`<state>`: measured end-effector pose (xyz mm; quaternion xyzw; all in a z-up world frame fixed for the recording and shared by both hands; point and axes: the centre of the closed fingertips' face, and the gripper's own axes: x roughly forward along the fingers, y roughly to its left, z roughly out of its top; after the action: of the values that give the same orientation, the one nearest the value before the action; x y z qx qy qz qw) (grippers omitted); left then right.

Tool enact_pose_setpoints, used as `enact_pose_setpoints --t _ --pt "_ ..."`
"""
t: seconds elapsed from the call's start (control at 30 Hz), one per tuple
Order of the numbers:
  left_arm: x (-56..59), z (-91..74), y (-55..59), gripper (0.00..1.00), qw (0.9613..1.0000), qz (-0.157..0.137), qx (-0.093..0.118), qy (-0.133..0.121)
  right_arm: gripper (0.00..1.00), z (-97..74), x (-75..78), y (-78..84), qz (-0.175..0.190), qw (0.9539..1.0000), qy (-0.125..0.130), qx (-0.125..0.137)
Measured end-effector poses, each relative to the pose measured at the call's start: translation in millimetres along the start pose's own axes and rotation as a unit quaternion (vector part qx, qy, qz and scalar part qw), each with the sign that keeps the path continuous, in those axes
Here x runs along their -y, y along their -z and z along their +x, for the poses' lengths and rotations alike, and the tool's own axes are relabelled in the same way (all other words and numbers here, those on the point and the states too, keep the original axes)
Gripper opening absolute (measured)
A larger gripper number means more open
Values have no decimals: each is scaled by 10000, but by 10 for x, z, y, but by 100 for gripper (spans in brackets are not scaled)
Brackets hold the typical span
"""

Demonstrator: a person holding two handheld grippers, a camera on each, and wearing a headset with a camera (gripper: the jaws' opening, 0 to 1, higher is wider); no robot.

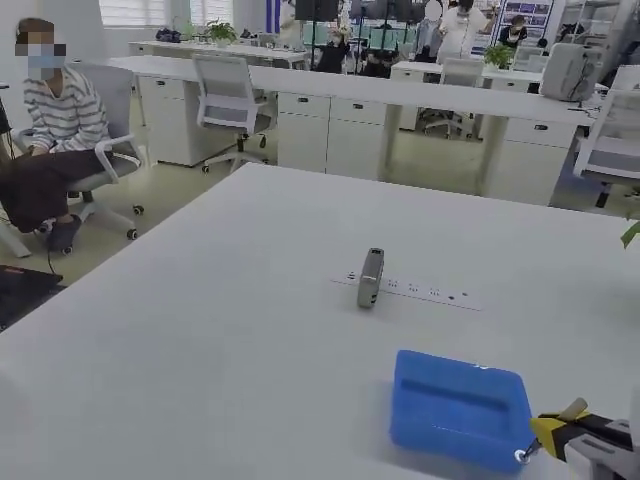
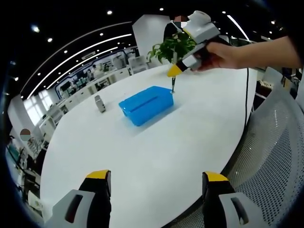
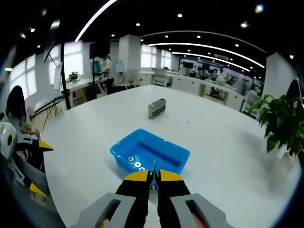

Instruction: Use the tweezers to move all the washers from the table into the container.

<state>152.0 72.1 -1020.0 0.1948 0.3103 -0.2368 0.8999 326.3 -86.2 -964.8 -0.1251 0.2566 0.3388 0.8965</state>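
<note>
L gripper [image 2: 156, 178]: jaws wide apart, holding nothing, hovers over the near table edge, well apart from the work. Mid-table: grey block [image 1: 371, 277] on its side. Tiny specks [image 1: 420, 290] just right of it, too small to tell if washers. Next, blue container [image 1: 460, 405], three washers [image 3: 137, 164] on its floor nr the near-left corner. R gripper [image 3: 153, 176]: jaws pinched narrow on the tweezers [image 3: 154, 166], tips at container's near rim. Whether a washer sits in the tips, cannot tell. Judged step: drop-off. Recommend carrying tips well inside the rim and low over the floor before easing grip, so nothing bounces out. Surface: table [image 1: 200, 330] white, smooth, so a dropped washer would likely slide or roll. Room: open-plan office w/ seated person [image 1: 65, 115] far left, white desks [image 1: 330, 110], swivel chairs [image 1: 228, 95], potted plant [image 3: 280, 118] at right.
</note>
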Motion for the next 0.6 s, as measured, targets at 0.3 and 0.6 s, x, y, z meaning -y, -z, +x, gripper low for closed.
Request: enact_pose_setpoints --t 0.3,0.6 --pt "8 4 13 78 10000 -2 -37 25 1 67 36 -117 -118 9999 7 48" --pt "-13 14 35 78 9999 -71 -97 -10 1 169 74 -142 -186 9998 -14 16"
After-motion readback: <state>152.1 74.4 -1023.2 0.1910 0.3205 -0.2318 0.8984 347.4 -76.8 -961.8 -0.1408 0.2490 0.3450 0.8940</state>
